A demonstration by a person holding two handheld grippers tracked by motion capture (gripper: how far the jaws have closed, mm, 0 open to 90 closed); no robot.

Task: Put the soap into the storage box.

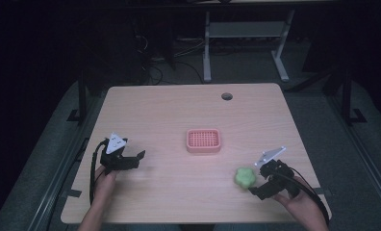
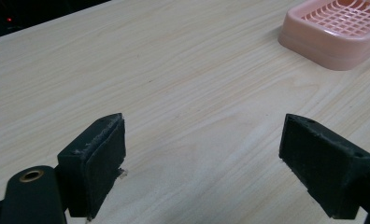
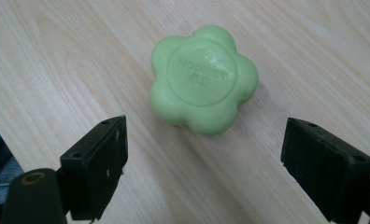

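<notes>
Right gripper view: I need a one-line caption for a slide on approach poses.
Open right gripper poised just short of a green flower-shaped soap lying on the wooden table, jaws spread wide.

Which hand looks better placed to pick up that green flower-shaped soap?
The right. Its tool is open with the green soap just ahead, between its jaws. The left tool sits across the table, facing bare wood near the pink soap dish.

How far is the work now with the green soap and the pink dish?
Nothing looks done yet: the green soap lies on the table, apart from the pink dish. The right gripper is open just before it. The left gripper is open. Gripping and placing seemingly remain.
</notes>
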